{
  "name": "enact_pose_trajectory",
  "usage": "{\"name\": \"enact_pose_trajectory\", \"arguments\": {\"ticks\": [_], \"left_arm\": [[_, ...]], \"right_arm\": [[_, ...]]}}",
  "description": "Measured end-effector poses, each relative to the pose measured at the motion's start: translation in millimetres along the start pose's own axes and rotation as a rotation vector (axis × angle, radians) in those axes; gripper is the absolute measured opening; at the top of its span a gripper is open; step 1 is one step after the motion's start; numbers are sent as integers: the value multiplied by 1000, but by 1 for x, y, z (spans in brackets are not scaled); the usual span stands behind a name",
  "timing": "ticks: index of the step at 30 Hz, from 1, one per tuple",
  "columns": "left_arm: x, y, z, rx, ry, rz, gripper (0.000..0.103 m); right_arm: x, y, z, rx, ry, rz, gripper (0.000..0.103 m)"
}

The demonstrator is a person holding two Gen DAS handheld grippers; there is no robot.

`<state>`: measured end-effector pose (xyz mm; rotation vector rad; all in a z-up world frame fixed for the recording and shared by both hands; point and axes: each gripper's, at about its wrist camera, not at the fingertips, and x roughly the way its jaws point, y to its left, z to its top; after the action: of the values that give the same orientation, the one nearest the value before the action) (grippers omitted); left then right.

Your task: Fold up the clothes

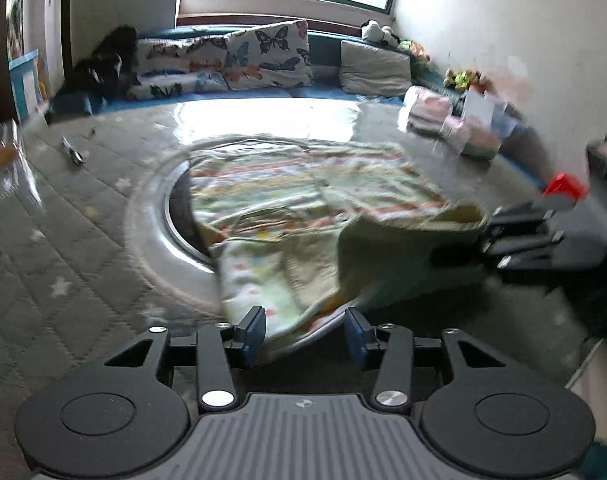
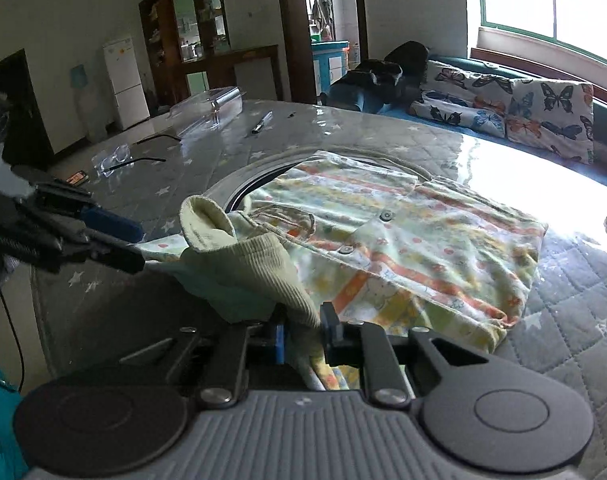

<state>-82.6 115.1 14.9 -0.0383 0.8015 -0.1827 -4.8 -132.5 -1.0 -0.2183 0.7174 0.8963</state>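
Over the quilted table (image 2: 563, 332), your right gripper (image 2: 303, 334) pinched the garment (image 2: 403, 240) cuff; your left gripper (image 1: 305, 330), jaws spread, risked dragging its folds loose

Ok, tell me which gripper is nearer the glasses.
Left. The left gripper sits at the edge of the shirt, just short of the glasses; the right gripper grips the cuff farther off.

The right gripper (image 2: 302, 334) is pinching the patterned garment's (image 2: 403, 232) ribbed cuff (image 2: 259, 272), apparently clamped, while the left gripper (image 2: 119, 240) is hovering beside it.
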Motion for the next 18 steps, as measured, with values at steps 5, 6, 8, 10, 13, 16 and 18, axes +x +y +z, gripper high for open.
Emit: {"name": "enact_pose_trajectory", "arguments": {"ticks": [5,6,8,10,13,16,18], "left_arm": [[7,-13,-11,171,-49,72,47],[7,-16,-14,208,-61,79,47],[8,-20,-18,264,-84,89,47],[8,-21,-22,301,-97,99,47],[10,-20,-25,340,-111,107,47],[13,-19,-28,387,-132,112,43],[15,-17,-29,404,-146,98,25]], "right_arm": [[1,1,3,6,-2,-14,15],[1,1,4,10,-4,-17,15],[-1,1,5,19,-8,-24,15],[0,0,7,27,-13,-28,15],[-1,0,7,29,-11,-35,15],[-2,2,8,22,-9,-41,15],[-2,4,8,20,-14,-45,13]]}}
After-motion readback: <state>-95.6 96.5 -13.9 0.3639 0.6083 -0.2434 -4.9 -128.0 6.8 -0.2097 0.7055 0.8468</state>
